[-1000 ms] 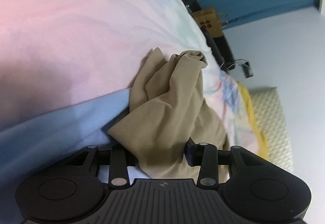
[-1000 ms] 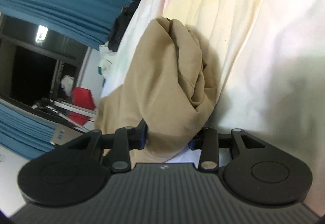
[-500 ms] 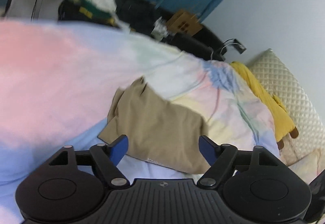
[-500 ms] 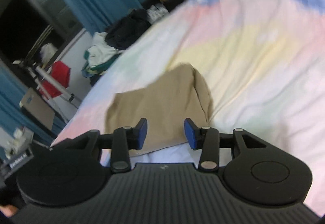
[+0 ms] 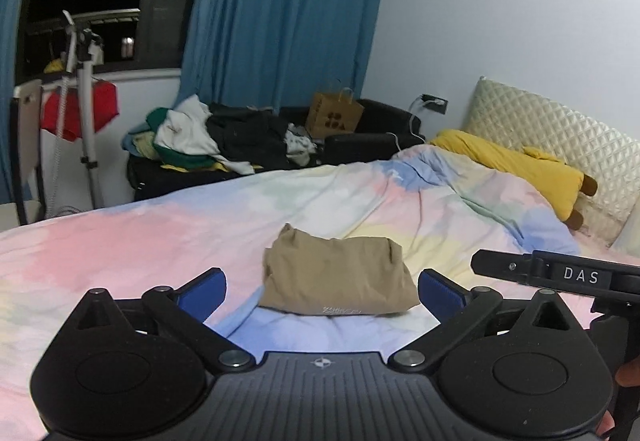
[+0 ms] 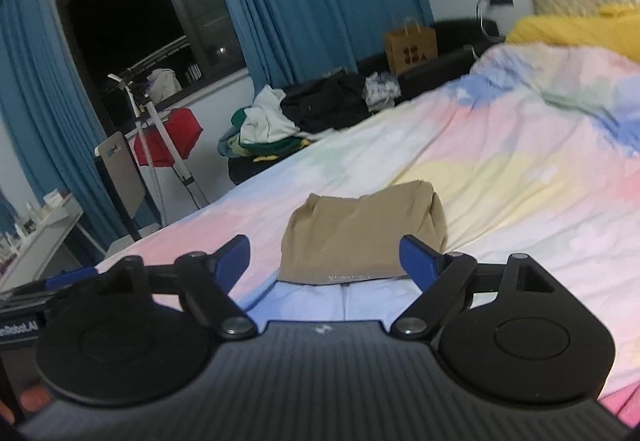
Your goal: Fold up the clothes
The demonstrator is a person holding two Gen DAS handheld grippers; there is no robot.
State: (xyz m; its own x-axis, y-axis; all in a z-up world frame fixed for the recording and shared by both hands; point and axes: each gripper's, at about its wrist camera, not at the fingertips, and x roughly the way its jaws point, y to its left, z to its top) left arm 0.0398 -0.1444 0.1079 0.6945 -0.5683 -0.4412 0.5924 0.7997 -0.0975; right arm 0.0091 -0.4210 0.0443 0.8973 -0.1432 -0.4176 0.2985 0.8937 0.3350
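Note:
A tan garment lies folded into a compact rectangle on the pastel bedspread; it also shows in the right wrist view. My left gripper is open and empty, raised just short of the garment's near edge. My right gripper is open and empty too, raised just short of the same edge. Neither touches the cloth. Part of the right gripper's body shows at the right edge of the left wrist view.
A pile of clothes and a paper bag sit on a dark sofa beyond the bed. A yellow plush lies by the quilted headboard. A stand with a red cloth is at the left.
Both grippers have let go of the tan garment, opened wide and pulled up and back. The garment went from bunched in the jaws to lying folded flat on the bed.

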